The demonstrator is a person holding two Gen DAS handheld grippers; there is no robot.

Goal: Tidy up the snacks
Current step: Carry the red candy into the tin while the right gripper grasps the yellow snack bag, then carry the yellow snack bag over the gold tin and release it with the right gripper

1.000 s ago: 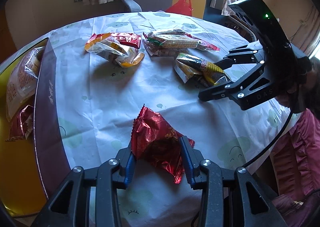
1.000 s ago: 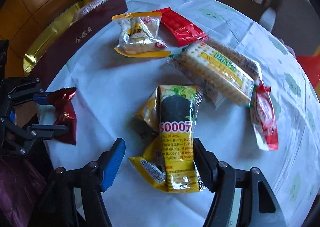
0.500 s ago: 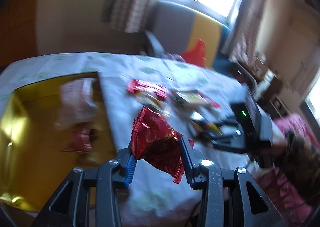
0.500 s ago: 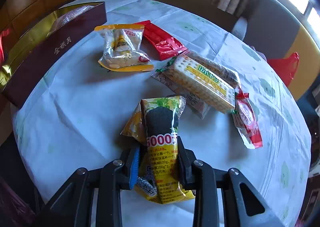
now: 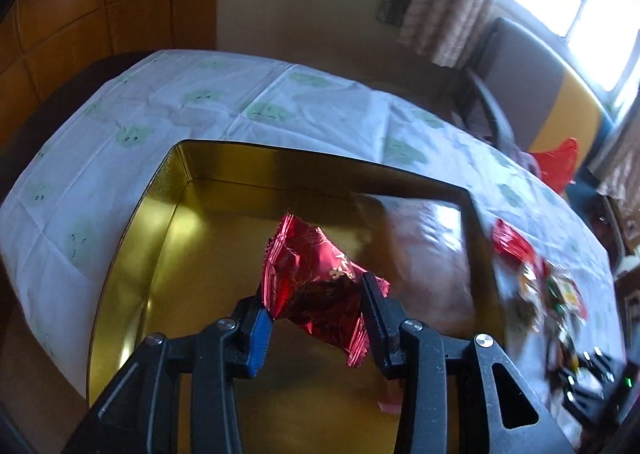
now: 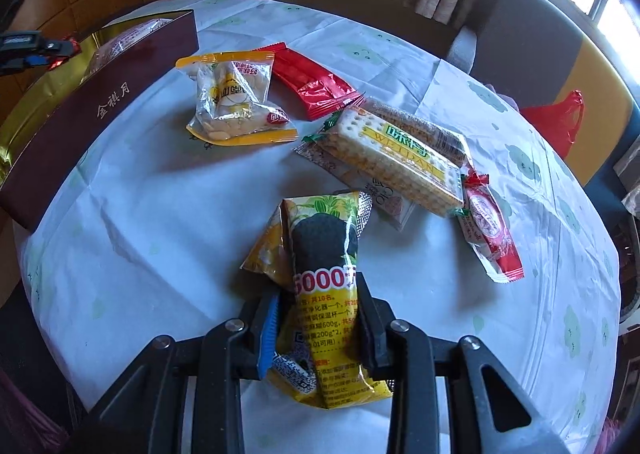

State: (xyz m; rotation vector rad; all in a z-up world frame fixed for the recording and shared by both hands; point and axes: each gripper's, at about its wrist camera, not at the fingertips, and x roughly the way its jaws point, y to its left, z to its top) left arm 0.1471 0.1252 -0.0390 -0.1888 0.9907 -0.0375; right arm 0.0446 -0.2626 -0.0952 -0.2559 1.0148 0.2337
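**Red packet held over the open box**

The counter [image 6: 168,214] carries the gold-lined box [image 5: 160,238], which lies directly below and ahead of the left claw [image 5: 318,308]. A red foil packet [image 5: 316,278] is clamped between its nearly shut jaws, hanging above the box floor, so only a release downward is judged to be needed. A wrapped snack already rests in the box to the right of the left claw. The right claw [image 6: 316,318] is closed on the yellow snack bag [image 6: 324,270], whose long axis runs straight away from it; the box lies far to its upper left.
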